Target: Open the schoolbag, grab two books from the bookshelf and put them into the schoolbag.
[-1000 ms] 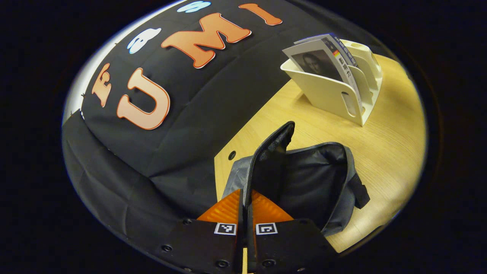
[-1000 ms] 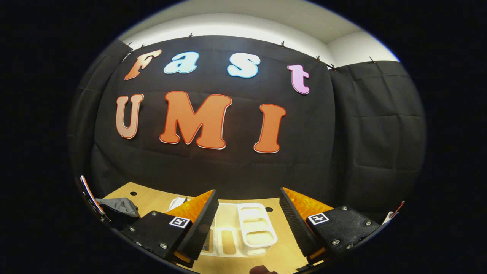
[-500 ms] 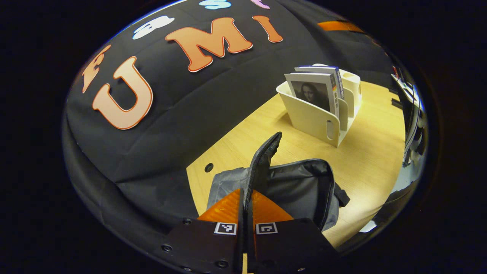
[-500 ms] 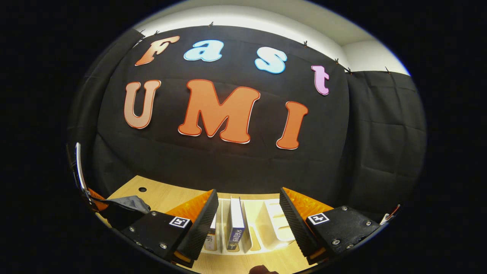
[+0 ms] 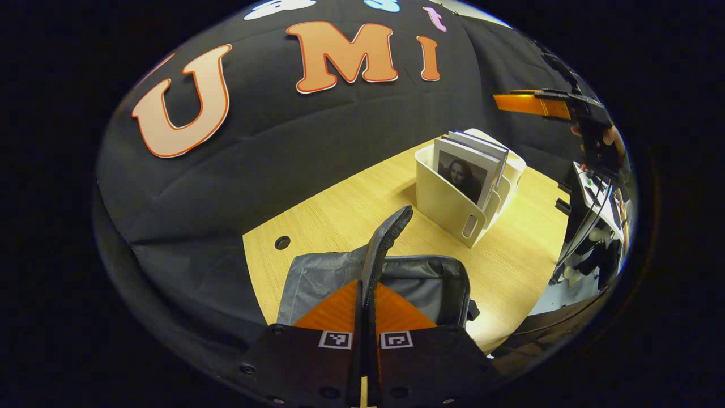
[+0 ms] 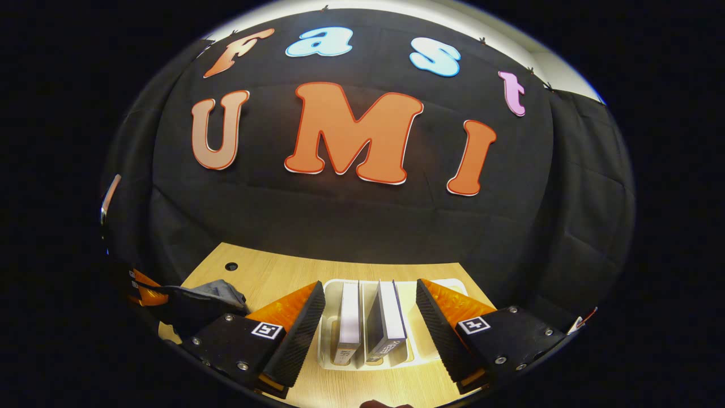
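In the left gripper view my left gripper (image 5: 367, 290) is shut on the raised flap (image 5: 385, 238) of the grey schoolbag (image 5: 422, 283), holding the bag's mouth open on the wooden table. Behind it the white bookshelf (image 5: 453, 204) holds two upright books (image 5: 467, 173). The right gripper (image 5: 535, 105) hovers above and to the right of the shelf. In the right gripper view my right gripper (image 6: 371, 309) is open above the bookshelf (image 6: 426, 356), with the two books (image 6: 365, 320) standing between its fingers, untouched. The schoolbag (image 6: 195, 297) lies at the lower left.
The wooden table (image 5: 340, 204) has a round cable hole (image 5: 282, 242) near the black cloth wall. A hand (image 5: 609, 141) holds the right gripper at the right edge, with cables and equipment (image 5: 595, 226) beyond the table's right edge.
The right gripper tilted down and forward, so both books now stand between its open fingers. The left gripper still holds the flap; its view swung, showing the shelf nearer centre.
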